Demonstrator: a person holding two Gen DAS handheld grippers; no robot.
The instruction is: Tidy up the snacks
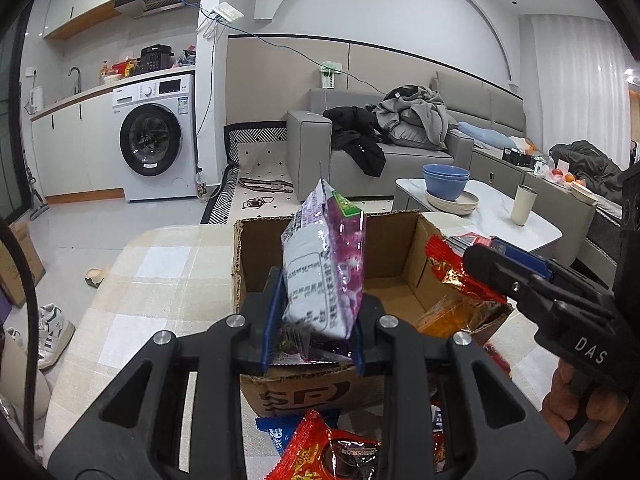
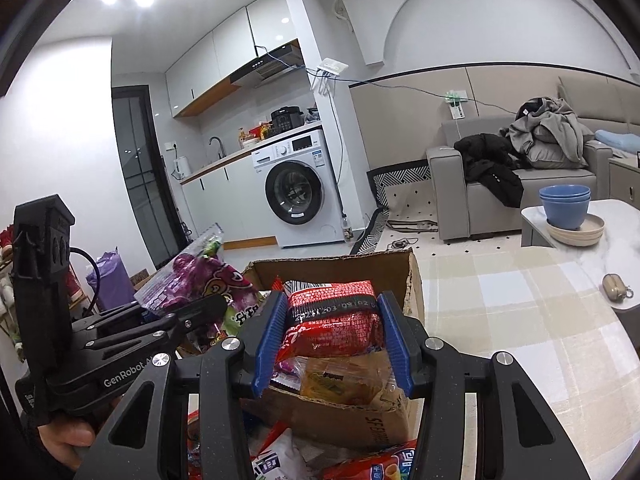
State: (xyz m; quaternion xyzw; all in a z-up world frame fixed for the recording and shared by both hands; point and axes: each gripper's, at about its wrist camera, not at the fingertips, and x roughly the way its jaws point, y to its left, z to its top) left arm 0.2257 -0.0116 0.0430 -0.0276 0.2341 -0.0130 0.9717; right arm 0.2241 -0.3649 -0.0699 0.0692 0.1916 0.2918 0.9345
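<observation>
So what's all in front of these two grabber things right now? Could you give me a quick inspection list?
Surface: checked tablecloth on the table.
Job's things: open cardboard box holding an orange packet.
Clutter: loose snack packets before the box.
Grippers: left gripper shut on purple packet; right gripper shut on red packet, both over the box.
Cables: blue wire along the wall.
Surroundings: washing machine, sofa, blue bowls.
</observation>
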